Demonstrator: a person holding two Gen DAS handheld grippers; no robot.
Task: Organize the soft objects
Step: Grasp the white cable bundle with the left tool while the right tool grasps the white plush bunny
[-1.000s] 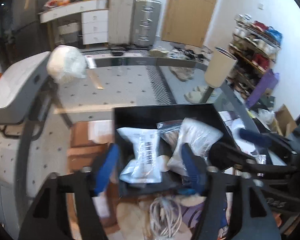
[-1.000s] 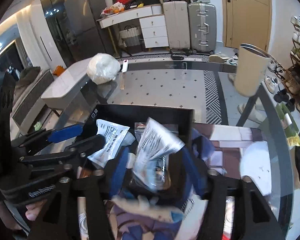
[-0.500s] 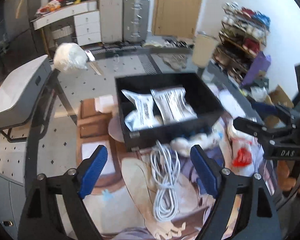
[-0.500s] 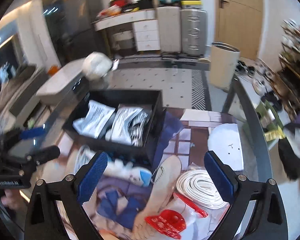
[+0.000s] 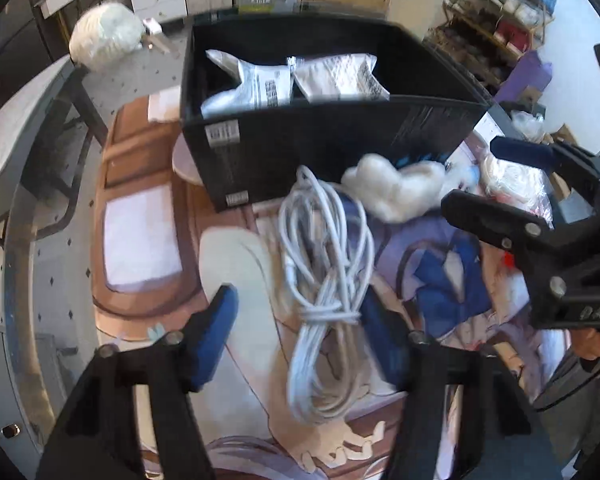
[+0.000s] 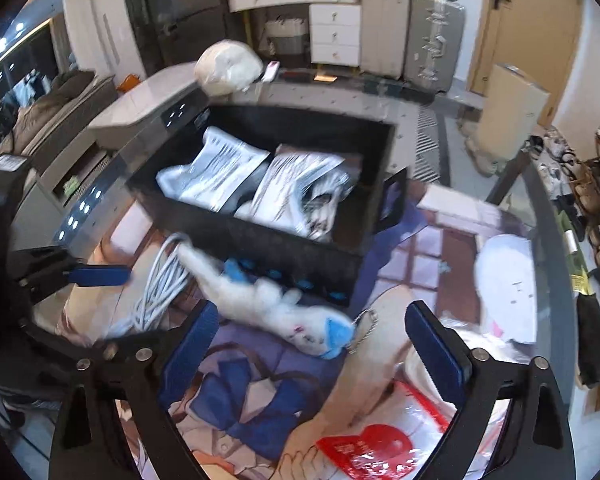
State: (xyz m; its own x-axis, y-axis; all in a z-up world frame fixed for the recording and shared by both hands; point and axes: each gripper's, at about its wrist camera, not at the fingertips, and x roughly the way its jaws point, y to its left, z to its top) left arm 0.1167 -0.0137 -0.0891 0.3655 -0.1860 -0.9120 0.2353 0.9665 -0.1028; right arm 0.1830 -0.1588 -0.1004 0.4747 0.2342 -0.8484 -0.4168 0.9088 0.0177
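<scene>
A black storage box [image 5: 324, 148] [image 6: 260, 232] holds two white plastic-wrapped packets [image 5: 260, 84] [image 6: 216, 176]. A coiled white cable [image 5: 324, 264] [image 6: 160, 288] lies on the printed mat in front of the box. My left gripper [image 5: 304, 316] is open with its blue pads on either side of the cable's lower part. A white plush toy with blue patches [image 6: 284, 312] [image 5: 396, 188] lies beside the box. My right gripper [image 6: 312, 332] is open and empty, just in front of the plush toy.
A printed anime mat [image 6: 260, 400] covers the glass table. A red and clear packet [image 6: 376, 452] and a white cushion [image 6: 504, 284] lie at the right. A white bagged bundle [image 5: 104, 36] sits at the far left edge. A shoe rack [image 5: 496, 12] stands behind.
Both grippers let go of the packets, which now lie in the box, and drew back. The left gripper has since come down around the white cable; the right has dropped towards the plush toy.
</scene>
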